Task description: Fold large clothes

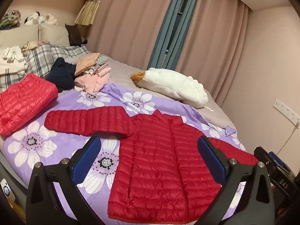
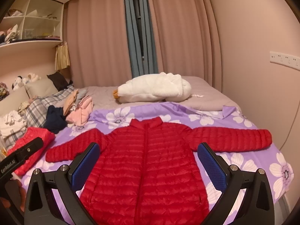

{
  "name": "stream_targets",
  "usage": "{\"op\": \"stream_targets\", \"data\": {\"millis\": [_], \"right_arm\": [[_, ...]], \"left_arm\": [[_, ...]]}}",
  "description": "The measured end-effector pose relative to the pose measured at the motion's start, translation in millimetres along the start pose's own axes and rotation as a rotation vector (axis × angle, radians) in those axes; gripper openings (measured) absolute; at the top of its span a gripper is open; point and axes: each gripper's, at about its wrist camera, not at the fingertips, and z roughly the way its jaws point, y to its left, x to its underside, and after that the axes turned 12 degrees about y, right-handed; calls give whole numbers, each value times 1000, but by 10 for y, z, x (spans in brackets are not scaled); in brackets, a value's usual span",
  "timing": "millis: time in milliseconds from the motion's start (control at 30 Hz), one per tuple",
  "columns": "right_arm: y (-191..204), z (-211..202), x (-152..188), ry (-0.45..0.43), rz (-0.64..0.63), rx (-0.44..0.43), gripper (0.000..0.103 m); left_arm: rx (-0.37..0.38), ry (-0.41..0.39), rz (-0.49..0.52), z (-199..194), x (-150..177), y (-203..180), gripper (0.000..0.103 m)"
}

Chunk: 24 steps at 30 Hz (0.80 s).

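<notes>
A red quilted puffer jacket [image 1: 161, 161] lies flat, front up, on the purple flowered sheet [image 1: 33, 140], with both sleeves spread out sideways. It also shows in the right wrist view [image 2: 146, 165]. My left gripper [image 1: 150, 150] is open and empty, held above the jacket's body. My right gripper [image 2: 148, 155] is open and empty, also above the jacket's middle. The left gripper's body shows at the left edge of the right wrist view [image 2: 22, 155].
A folded lighter-red puffer jacket [image 1: 24, 101] lies at the left. A heap of pink, tan and navy clothes [image 1: 84, 73] sits behind it. A white plush goose [image 1: 174, 86] lies on the grey bedspread [image 2: 105, 93]. Plaid pillows [image 1: 41, 56] are at the headboard.
</notes>
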Motion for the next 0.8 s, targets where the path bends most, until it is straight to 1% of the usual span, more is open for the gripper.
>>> {"op": "stream_targets", "data": {"millis": [100,233,400,567,733,800], "right_arm": [[2,-2,1,-2,1,3,103],[3,3,3,0,0,3,103],[7,6,-1,4,0,11,103],[-15,-5,-18,0,-1,-12,103],[-23,13,-22,5,0,-5,103],[-46,13,-25,5,8,-2,103]], "left_arm": [[4,5,-9,18,-5,15,103],[14,-13,-11,2,3,-1,103],[-52,-9,21,40,13,-55,103],[-13,-8,13,47,10,-18,103],[-47,-23,22,29,20,-51,103],[-38,-29,21,27,23,-57,102]]}}
